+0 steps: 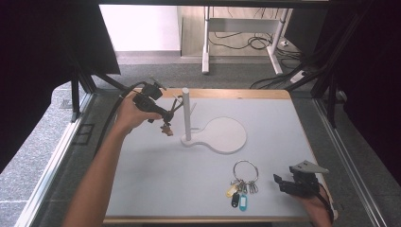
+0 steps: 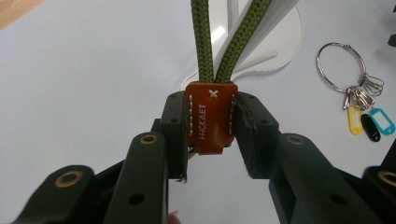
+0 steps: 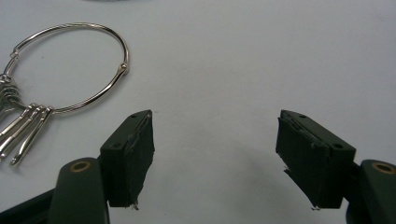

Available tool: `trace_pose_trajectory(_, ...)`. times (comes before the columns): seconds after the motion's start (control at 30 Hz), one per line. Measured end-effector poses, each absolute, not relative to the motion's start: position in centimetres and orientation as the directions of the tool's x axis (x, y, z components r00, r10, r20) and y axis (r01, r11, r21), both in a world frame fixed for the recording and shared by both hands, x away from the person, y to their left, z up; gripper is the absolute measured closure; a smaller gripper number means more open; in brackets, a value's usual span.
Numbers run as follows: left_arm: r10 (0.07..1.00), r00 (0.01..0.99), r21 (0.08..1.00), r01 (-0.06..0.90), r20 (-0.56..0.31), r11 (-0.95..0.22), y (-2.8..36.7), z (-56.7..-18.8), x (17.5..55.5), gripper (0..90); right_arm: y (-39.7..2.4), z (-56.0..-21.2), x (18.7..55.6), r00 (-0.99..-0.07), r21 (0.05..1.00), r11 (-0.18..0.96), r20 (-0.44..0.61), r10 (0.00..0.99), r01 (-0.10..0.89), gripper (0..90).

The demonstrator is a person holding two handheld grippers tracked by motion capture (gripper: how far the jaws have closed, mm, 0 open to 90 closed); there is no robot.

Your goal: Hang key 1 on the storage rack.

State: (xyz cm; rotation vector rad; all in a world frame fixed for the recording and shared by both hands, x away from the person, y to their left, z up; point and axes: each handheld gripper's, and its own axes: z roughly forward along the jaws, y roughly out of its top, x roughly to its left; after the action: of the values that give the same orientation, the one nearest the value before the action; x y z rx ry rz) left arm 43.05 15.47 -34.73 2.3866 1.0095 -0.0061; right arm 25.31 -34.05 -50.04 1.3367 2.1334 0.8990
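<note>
High view: the grey table (image 1: 156,189) carries a white stand (image 1: 222,137) near its middle, a flat rounded base with an upright post (image 1: 186,113) at its left end. Toward the near right edge lies a large metal ring (image 1: 245,171) with keys and yellow, black and blue tags bunched below it.

At the left, a hand holds the left gripper (image 1: 165,120) raised just left of the post. Its jaws are clamped on a brown leather tab (image 2: 210,116), pads pressing both sides, as the left gripper view shows; the tab binds two strands of green cord (image 2: 224,46) that run up and away toward the stand. In the high view the tab (image 1: 166,128) hangs off the table, close beside the post but not touching it.

At the near right corner the right gripper (image 1: 280,182) rests low, jaws spread wide with nothing between them. In the right gripper view the ring (image 3: 70,67) lies just ahead and left of its jaws, apart from them.
</note>
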Motion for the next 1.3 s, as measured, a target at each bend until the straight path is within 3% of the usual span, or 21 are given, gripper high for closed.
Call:
trace_pose_trajectory(0.53,0.662,0.736,0.521,0.625,-0.143,-0.582,15.8,-36.4,40.9,60.5,-34.0,-50.0,25.3,-0.421,0.733,0.317,-0.047,0.906,0.602,28.1)
trace_pose_trajectory(0.7,0.661,0.746,0.546,0.587,-0.078,-0.598,15.9,-36.8,38.6,55.8,-34.0,-50.0,25.3,-0.421,0.732,0.321,-0.05,0.905,0.601,28.2)
trace_pose_trajectory(1.0,0.636,0.77,0.611,0.524,-0.042,-0.594,16.7,-37.9,33.9,50.9,-33.8,-50.0,25.2,-0.425,0.734,0.323,-0.052,0.904,0.598,28.2)
trace_pose_trajectory(1.3,0.644,0.764,0.624,0.525,-0.045,-0.579,17.5,-40.8,30.4,50.1,-33.7,-49.8,25.1,-0.422,0.747,0.29,-0.014,0.906,0.599,28.2)
